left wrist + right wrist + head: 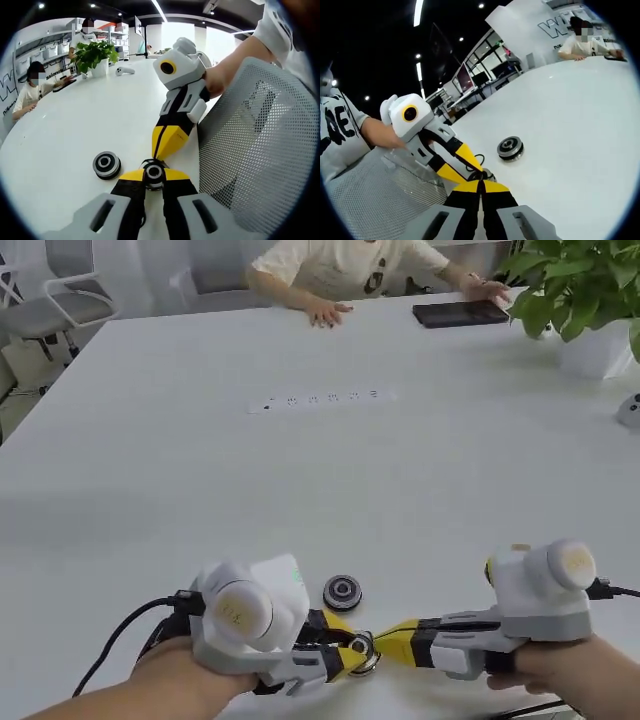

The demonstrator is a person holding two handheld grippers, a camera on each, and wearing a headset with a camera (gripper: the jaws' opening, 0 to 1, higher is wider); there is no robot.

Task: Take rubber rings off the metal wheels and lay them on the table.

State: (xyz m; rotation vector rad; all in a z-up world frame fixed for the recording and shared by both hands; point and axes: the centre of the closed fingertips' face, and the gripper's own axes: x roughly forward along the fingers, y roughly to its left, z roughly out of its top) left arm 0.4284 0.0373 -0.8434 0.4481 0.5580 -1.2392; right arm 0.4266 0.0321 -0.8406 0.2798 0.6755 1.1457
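Just above the table's near edge, a small metal wheel [362, 653] with a black rubber ring is held between both grippers. My left gripper [350, 656] comes in from the left and is shut on the wheel [153, 172], one yellow jaw on each side. My right gripper [384, 640] comes in from the right, its jaws pressed together on the rim of the wheel [485, 175], where the rubber ring sits. A second wheel [342, 592] with its black ring on lies flat on the white table [300, 490], just beyond the grippers; this second wheel [106, 165] [510, 148] is untouched.
A person sits at the far side with a hand [328, 310] on the table, beside a dark tablet [461, 313]. A potted plant [585, 290] stands at the far right. A white strip [320, 400] lies mid-table. A mesh chair [260, 145] is close behind the grippers.
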